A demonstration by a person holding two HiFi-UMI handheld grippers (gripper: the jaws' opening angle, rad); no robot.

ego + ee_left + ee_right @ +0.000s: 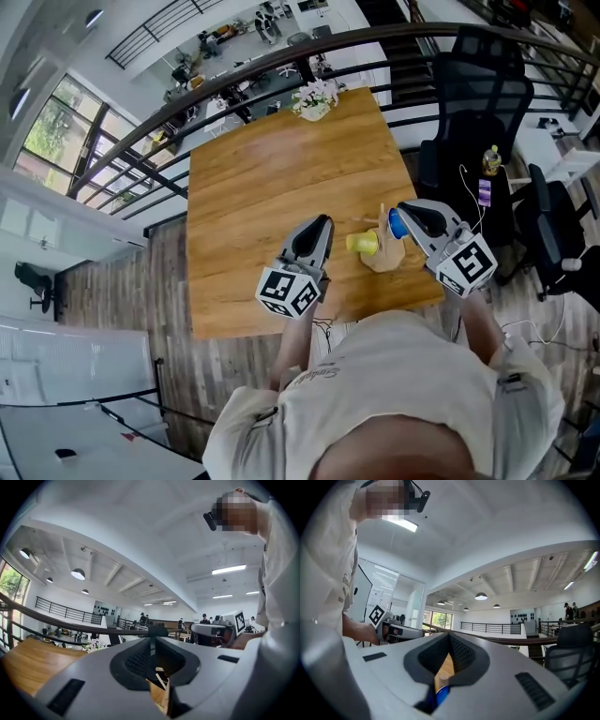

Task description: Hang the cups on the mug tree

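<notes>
A small wooden mug tree (382,251) stands near the table's front right edge. A yellow cup (363,243) sits on its left side and a blue cup (397,223) on its right; I cannot tell whether they hang on pegs. My left gripper (323,223) is shut and empty, left of the yellow cup and apart from it. My right gripper (403,208) is also shut, its tip just beside the blue cup. In the right gripper view (450,637) a bit of the blue cup (442,693) shows below the jaws. The left gripper view (152,634) points up and across the room.
The wooden table (272,178) carries a flower pot (314,101) at its far edge. Black office chairs (478,94) and a desk with a bottle (490,159) stand to the right. A curved railing (141,141) runs behind the table.
</notes>
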